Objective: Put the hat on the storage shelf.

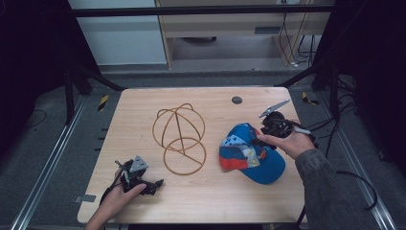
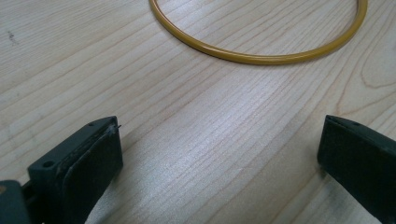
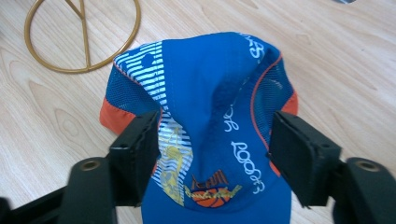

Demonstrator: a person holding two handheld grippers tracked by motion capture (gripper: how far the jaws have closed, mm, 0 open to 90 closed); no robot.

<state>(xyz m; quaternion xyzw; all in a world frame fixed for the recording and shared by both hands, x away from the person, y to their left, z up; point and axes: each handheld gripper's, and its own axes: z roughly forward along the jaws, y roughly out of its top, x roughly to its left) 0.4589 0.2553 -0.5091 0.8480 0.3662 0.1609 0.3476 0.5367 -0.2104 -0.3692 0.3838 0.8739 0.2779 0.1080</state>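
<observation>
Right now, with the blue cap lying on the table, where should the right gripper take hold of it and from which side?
Grip the crown of the blue cap from above. Its soft fabric stands up in a ridge, and the right gripper already straddles it with open jaws, one on each mesh side. Closing there should pinch the fold, whereas the flat brim probably offers less to grab.
</observation>
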